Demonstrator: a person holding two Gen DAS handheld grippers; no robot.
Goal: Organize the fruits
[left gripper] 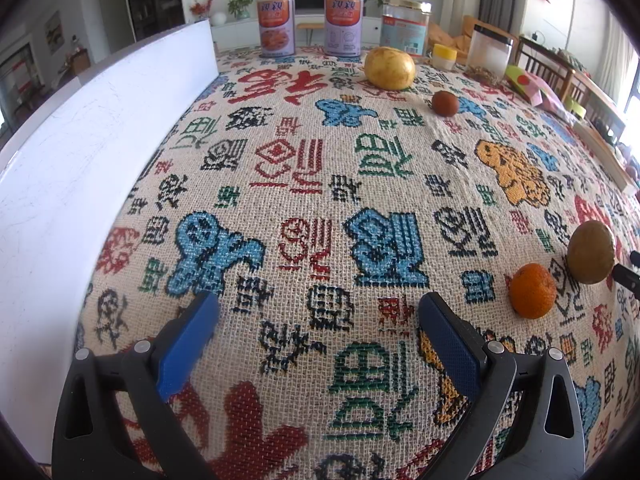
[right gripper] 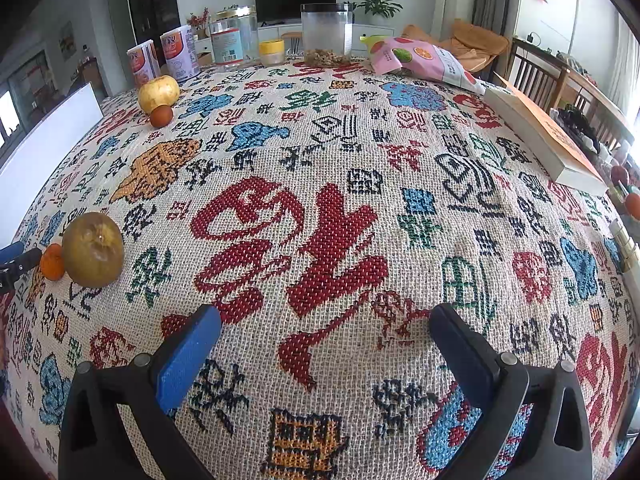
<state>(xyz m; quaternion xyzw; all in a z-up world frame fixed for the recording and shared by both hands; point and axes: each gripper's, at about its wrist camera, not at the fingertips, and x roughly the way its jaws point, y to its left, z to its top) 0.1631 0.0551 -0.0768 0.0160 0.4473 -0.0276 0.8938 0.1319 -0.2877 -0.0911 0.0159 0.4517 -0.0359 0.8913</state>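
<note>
Left gripper (left gripper: 319,310) and right gripper (right gripper: 326,322) both gape wide, empty; orange (left gripper: 532,290) sits right of the left one

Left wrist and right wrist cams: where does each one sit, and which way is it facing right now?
Left wrist: on the left gripper, low over the tablecloth, facing the cans; open jaws show, white tray at left.
Right wrist: on the right gripper, facing the clear jar; open jaws show.
Shared: orange, brown pear, yellow pear.
</note>
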